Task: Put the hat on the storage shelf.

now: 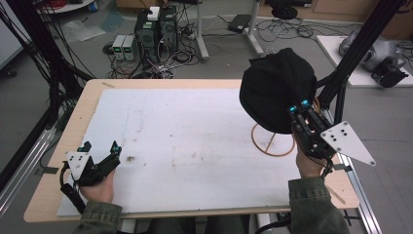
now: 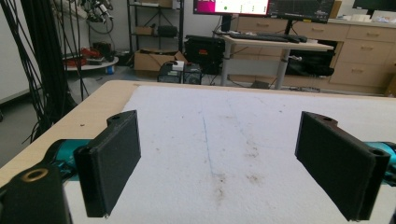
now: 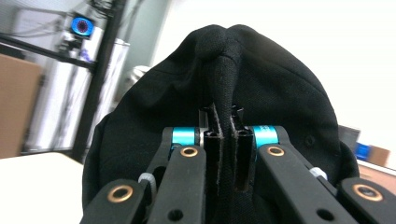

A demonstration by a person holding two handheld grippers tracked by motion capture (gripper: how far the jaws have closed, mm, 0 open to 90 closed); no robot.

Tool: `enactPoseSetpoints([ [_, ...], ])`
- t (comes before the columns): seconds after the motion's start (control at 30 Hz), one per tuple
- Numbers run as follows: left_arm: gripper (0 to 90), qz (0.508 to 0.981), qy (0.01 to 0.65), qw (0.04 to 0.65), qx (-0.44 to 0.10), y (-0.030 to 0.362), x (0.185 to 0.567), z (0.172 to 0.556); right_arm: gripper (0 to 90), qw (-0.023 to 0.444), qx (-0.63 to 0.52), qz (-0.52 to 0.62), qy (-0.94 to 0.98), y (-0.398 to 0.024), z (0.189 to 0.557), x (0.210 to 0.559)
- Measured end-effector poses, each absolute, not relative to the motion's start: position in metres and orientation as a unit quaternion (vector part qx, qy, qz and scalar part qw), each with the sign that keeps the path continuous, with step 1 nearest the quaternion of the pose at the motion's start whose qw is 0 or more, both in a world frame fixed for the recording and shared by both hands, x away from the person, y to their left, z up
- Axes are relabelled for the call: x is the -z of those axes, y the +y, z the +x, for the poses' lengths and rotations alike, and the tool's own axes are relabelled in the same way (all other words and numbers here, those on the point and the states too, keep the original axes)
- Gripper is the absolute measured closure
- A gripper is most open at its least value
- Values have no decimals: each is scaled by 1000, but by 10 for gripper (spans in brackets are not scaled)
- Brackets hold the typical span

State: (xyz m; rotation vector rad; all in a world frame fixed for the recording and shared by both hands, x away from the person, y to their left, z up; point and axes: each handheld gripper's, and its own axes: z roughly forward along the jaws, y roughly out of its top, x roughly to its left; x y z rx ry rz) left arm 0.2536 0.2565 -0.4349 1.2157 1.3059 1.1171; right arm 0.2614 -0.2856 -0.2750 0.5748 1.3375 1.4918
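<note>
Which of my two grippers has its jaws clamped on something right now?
The right gripper: its jaws are pinched on a fold of the black cap, held above the wooden stand. The left gripper rests low over the white mat, jaws wide apart with nothing between them.

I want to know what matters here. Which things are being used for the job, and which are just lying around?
In use:
- black cap, pinched by the right gripper
- wooden stand with a ring base, under the cap

Just lying about:
- left gripper, jaws open, resting on the white mat
- computer towers and cables on the floor
</note>
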Motion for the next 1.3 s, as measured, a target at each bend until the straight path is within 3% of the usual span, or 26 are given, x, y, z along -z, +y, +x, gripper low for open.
enactPoseSetpoints([
  [0.33,145,500,538,497,-462,256,435,254,871,556,-581,304,511,-292,273,278],
  [1.3,149,499,539,497,-462,258,437,255,870,539,-518,403,528,-306,314,276],
])
